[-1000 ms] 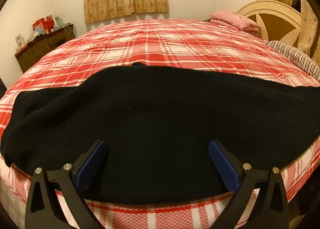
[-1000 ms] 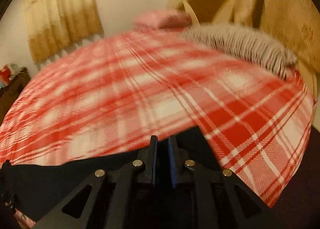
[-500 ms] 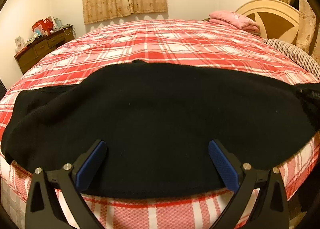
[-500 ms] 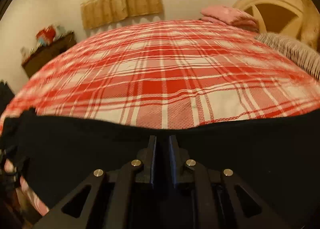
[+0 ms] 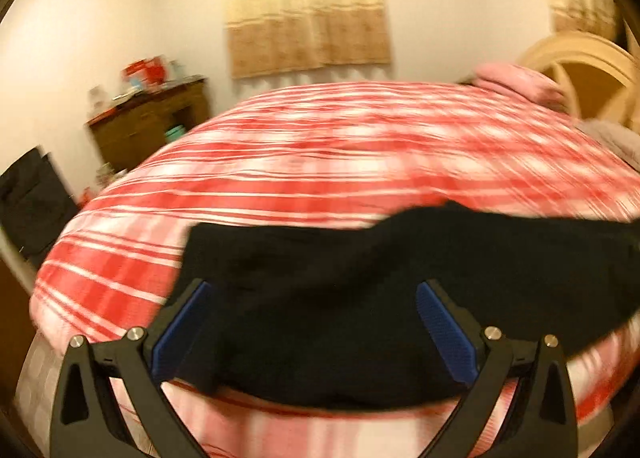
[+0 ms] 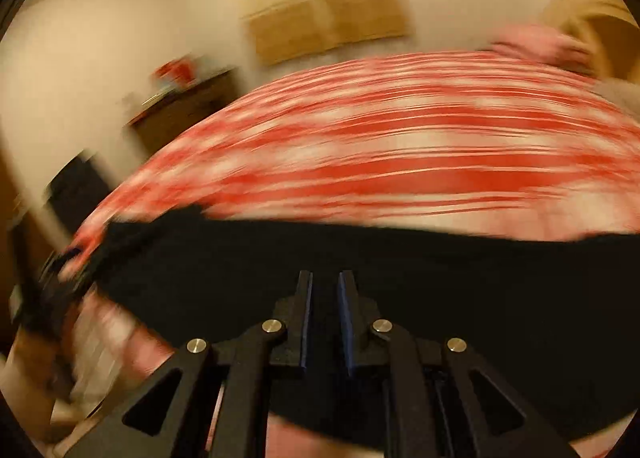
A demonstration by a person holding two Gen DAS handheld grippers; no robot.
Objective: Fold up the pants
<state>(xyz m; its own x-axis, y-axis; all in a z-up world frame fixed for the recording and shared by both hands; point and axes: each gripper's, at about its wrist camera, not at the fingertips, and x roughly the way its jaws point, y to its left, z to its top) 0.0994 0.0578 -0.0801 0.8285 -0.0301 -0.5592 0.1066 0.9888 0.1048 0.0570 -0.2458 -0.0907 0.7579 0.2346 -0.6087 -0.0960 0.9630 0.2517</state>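
Left gripper (image 5: 316, 334): we see the jaws spread wide over the black pants (image 5: 360, 298), blue pads (image 5: 444, 332) clear of the cloth, nothing held; right gripper (image 6: 324, 322): jaws nearly closed with a thin gap, pants (image 6: 400, 278) right under and around the tips, but we can't tell whether cloth is pinched. Pants lie across the near edge of the red plaid bed (image 5: 340, 162); beyond it a wooden dresser (image 5: 148, 122), pink pillow (image 5: 516, 82), headboard (image 5: 584, 70) and curtain (image 5: 308, 6) on the far wall; both views motion-blurred.
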